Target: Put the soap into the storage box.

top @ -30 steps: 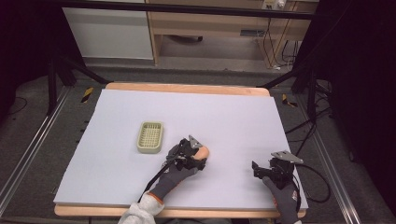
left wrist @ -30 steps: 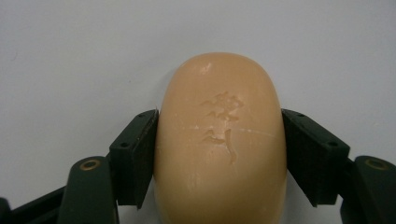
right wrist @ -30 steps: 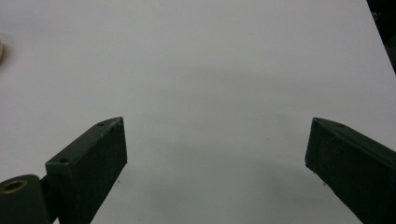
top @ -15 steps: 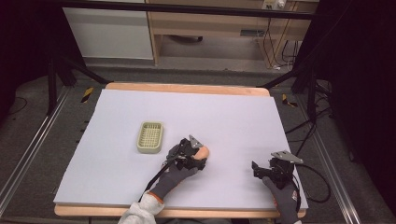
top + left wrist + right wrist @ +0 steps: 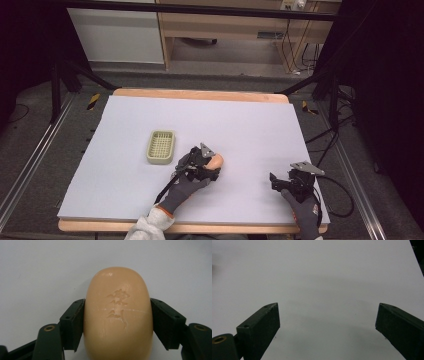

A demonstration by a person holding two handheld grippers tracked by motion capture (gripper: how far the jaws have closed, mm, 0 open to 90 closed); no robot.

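Observation:
A peach-coloured oval bar of soap (image 5: 118, 315) with an embossed mark lies on the white table sheet, near the middle front (image 5: 216, 161). My left gripper (image 5: 210, 166) is shut on it, a black jaw pressed against each long side (image 5: 117, 325). A pale green slotted soap tray (image 5: 161, 146) sits just left of that gripper, with nothing in it. My right gripper (image 5: 280, 181) rests low at the front right, its jaws wide apart (image 5: 327, 322) over bare sheet.
The white sheet (image 5: 240, 125) covers a wooden board (image 5: 200, 94) whose edge shows at the back and front. Black frame legs and cables stand beside the table on the right (image 5: 330, 100). A cabinet and shelf stand behind.

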